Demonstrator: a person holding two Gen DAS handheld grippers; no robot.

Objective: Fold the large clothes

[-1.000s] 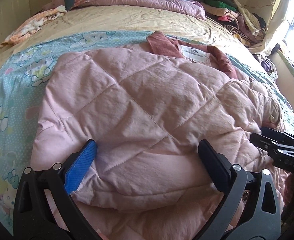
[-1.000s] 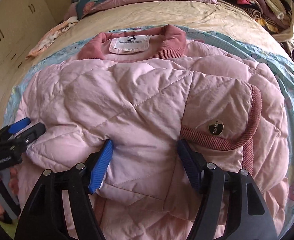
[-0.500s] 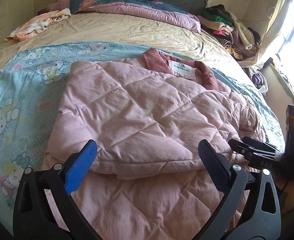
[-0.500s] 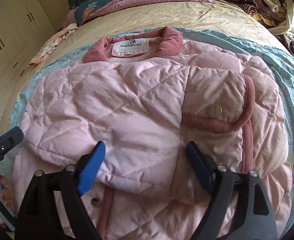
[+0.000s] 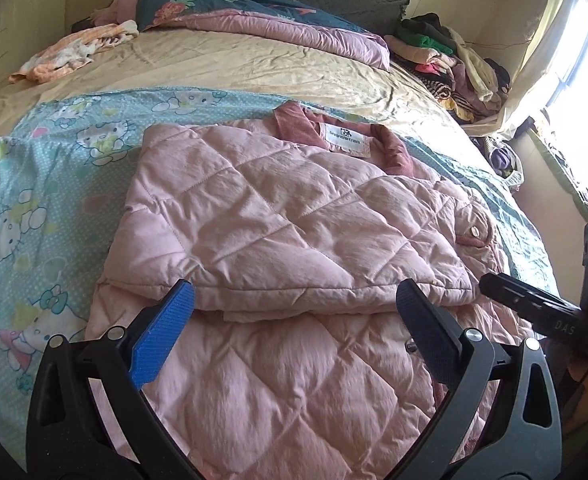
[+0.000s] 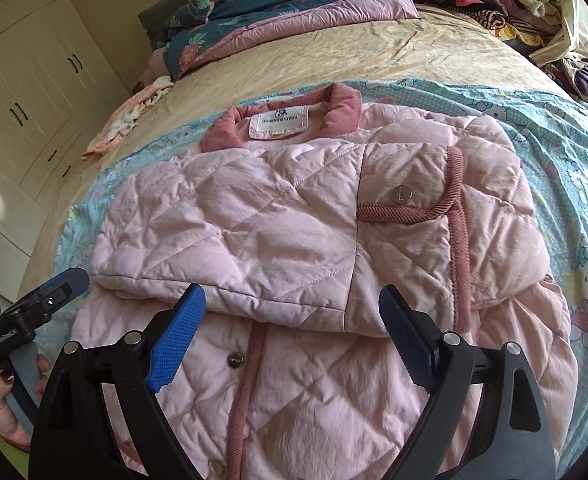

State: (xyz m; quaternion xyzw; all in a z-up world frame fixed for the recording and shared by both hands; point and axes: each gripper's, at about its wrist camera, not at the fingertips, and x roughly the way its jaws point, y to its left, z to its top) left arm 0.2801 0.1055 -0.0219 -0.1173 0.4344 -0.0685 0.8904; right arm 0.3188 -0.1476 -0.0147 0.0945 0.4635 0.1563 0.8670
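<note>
Both my grippers backed off jacket since earlier. Left gripper (image 5: 294, 312) fingers apart, empty; right gripper (image 6: 294, 312) same. Pink quilted jacket (image 6: 294, 220) lies folded on cartoon-cat sheet (image 5: 53, 184) on bed. Neck label (image 6: 279, 122) lettering unreadable.

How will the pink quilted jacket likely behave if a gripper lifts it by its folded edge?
The pink quilted jacket looks puffy and soft, so it would probably droop rather than hold shape. Its folded layers lie loose, so the fold may fall open. The smooth shell fabric could slide between pads.
</note>
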